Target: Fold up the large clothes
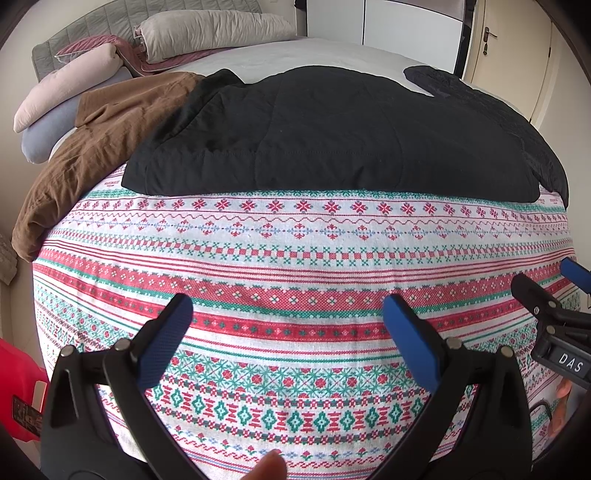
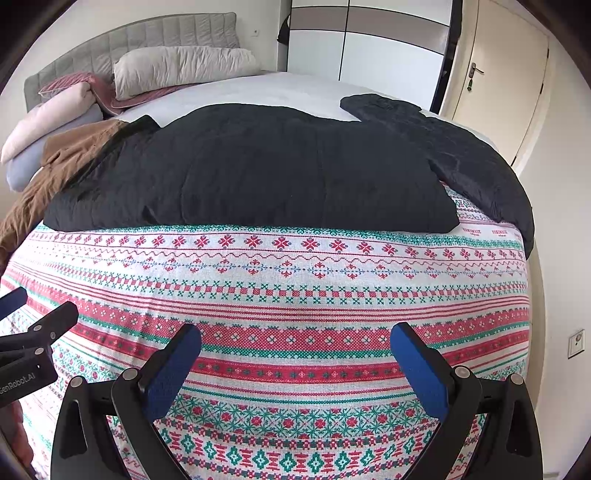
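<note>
Left wrist view: a black quilted garment is seen spread flat on the far half of a white bed cover patterned with red and green cross-stitch bands, its near hem lying straight across the cover. A crumpled brown garment is shown beside it on the left, touching its left edge, with a beige pillow and a grey padded headboard beyond. The left gripper is held above the near part of the patterned cover with its blue-padded jaws spread wide and nothing between them. A fingertip is visible at the bottom edge, and a red object at the lower left; neither is shown in the other view. The right gripper is seen only in part at the right edge.

Right wrist view: the black quilted garment is shown again, and its right sleeve is seen more fully, running along the right edge of the bed. A cream door and a white wall switch are visible on the right. The right gripper is held over the patterned cover, jaws wide apart and empty. The left gripper is glimpsed at the left edge.
</note>
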`<state>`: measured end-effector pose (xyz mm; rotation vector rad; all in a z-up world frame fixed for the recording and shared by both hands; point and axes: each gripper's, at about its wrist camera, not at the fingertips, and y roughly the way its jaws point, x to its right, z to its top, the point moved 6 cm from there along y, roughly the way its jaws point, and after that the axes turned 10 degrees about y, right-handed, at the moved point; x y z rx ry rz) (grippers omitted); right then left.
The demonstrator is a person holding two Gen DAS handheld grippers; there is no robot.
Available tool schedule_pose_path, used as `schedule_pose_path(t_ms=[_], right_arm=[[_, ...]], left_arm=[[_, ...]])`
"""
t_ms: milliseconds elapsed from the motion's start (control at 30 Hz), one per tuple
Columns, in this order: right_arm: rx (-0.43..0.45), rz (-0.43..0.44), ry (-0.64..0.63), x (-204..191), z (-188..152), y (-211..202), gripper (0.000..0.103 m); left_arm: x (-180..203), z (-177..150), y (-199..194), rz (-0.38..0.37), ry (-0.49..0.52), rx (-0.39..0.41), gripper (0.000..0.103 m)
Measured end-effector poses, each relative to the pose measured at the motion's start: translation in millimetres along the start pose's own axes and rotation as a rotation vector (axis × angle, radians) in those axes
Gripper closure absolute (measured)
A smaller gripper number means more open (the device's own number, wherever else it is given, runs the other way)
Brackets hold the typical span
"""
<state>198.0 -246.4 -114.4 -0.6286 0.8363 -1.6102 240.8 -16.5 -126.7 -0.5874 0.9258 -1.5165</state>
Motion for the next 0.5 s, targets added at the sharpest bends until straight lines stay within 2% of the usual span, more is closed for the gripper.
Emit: schedule_pose_path(t_ms=[333,500], right_arm=[[0.000,0.000,0.001,-0.2,-0.1,-0.2,0.000],[-0.002,0.000,-0.001,0.2,-0.1,-0.2,0.000]], left_arm=[[1.6,-1.0,3.2,-0.018,-0.003,-0.015,0.001],[3.0,-2.0,0.2,0.003,0.010,-0.006,0.001]])
